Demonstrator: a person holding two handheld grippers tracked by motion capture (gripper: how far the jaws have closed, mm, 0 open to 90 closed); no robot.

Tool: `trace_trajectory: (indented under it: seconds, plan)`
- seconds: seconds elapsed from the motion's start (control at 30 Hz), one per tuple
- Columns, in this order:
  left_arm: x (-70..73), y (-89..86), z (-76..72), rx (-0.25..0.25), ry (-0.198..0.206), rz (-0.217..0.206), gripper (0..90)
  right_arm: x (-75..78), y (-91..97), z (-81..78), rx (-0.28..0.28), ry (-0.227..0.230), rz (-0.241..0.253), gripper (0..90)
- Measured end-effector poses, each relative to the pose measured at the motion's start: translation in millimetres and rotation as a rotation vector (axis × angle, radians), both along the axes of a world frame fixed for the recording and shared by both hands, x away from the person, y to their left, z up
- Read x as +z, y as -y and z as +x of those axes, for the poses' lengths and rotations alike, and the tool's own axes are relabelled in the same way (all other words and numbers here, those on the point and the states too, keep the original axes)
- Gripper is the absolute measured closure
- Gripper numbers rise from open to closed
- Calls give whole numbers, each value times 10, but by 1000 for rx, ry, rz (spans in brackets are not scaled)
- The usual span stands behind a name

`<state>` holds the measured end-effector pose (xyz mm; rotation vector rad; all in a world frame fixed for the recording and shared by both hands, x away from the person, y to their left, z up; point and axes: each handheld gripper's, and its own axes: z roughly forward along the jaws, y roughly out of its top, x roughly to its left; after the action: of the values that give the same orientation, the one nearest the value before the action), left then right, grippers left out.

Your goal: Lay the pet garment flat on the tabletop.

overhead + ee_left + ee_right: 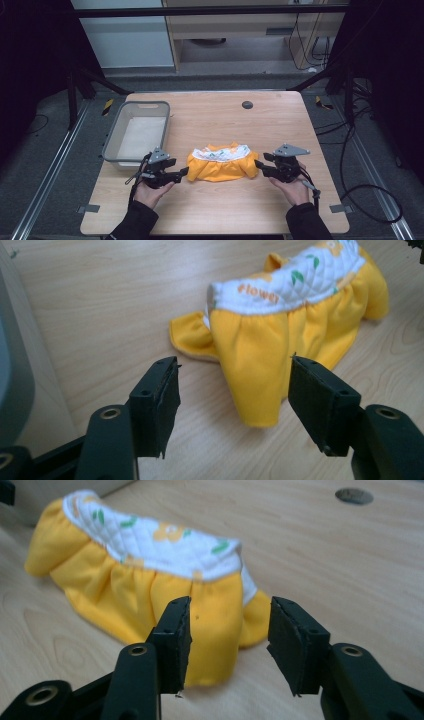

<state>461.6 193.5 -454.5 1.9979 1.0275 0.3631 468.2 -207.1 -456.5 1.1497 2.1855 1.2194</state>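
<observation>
A small yellow garment [222,162] with a white quilted flower-print band lies bunched on the wooden table [225,115], near its front middle. My left gripper [185,172] is at the garment's left end, low over the table. In the left gripper view its jaws [232,370] stand open, and a yellow corner of the garment [280,340] lies between them without being pressed. My right gripper [257,164] is at the garment's right end. Its jaws [230,605] are also open, with a yellow fold of the garment [150,580] just ahead of and between them.
A grey plastic basket [112,137] with a white lining stands at the table's left side, just behind my left hand; its wall [12,375] shows in the left gripper view. A dark round cable port [247,104] sits near the far edge. Cables lie on the floor to the right.
</observation>
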Motion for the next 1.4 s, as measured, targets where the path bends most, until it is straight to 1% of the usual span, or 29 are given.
trace_trajectory:
  seconds: [0.07,0.13,0.2,0.23,0.27,0.3,0.33,0.43,0.47,0.5,0.53,0.57,0.6,0.63,0.67,0.7,0.83,0.87,0.9,0.97,1.07,1.1,1.17,1.23,1.3,1.33,1.4]
  plan:
    - [-56,8,-31,-10,-13,10,389,-74,32,-45,6,-13,-9,493]
    - [-118,40,-38,-17,-21,34,404,-156,39,-71,10,-38,-8,472]
    - [-169,89,-18,-22,-40,67,423,-232,17,-69,18,-57,-17,456]
    - [-188,109,-6,-26,-39,86,433,-262,-4,-59,24,-68,-22,448]
    - [-205,127,5,-25,-37,91,445,-285,-26,-43,31,-70,-32,441]
    - [-218,140,18,-28,-40,89,476,-303,-52,-27,32,-76,-33,439]
    - [-229,153,31,-26,-41,87,489,-319,-74,-2,35,-79,-33,438]
    - [-261,180,66,-22,-47,97,543,-362,-140,76,38,-100,-17,445]
    - [-275,186,79,-20,-50,93,568,-382,-160,100,42,-103,-22,458]
    - [-284,187,94,-26,-62,95,617,-400,-176,118,46,-110,-30,488]
    - [-293,188,105,-26,-69,92,663,-414,-189,128,45,-116,-43,542]
    - [-299,186,116,-36,-84,84,718,-421,-196,128,41,-119,-58,632]
    - [-302,182,121,-46,-99,66,785,-413,-196,126,47,-136,-60,719]
    - [-293,176,117,-53,-102,61,834,-398,-187,115,52,-140,-54,779]
    - [-277,174,107,-57,-99,55,865,-372,-175,97,59,-136,-48,819]
    - [-252,161,94,-64,-96,48,874,-336,-161,76,67,-128,-45,835]
    - [-106,100,-5,-84,-74,5,885,-185,-107,-63,100,-98,-11,844]
    - [-59,83,-44,-91,-63,-6,886,-143,-96,-108,110,-93,-5,844]
    - [-9,58,-87,-103,-56,-18,887,-102,-82,-154,117,-87,5,843]
    - [79,6,-189,-120,-52,-54,887,-20,-57,-257,130,-77,28,842]
    - [174,-64,-352,-140,-44,-79,888,79,-30,-416,160,-73,61,838]
    - [186,-83,-403,-148,-51,-80,887,97,-23,-473,167,-75,72,836]
    - [172,-110,-511,-157,-71,-79,887,107,-17,-579,185,-95,77,830]
    - [118,-116,-618,-164,-95,-64,887,87,-6,-679,203,-113,72,825]
    - [52,-107,-712,-167,-117,-38,885,26,-2,-777,213,-134,61,820]
    - [19,-99,-751,-168,-125,-28,884,-13,-4,-820,216,-155,45,816]
    - [-50,-74,-801,-170,-134,4,880,-95,-8,-886,216,-171,5,797]
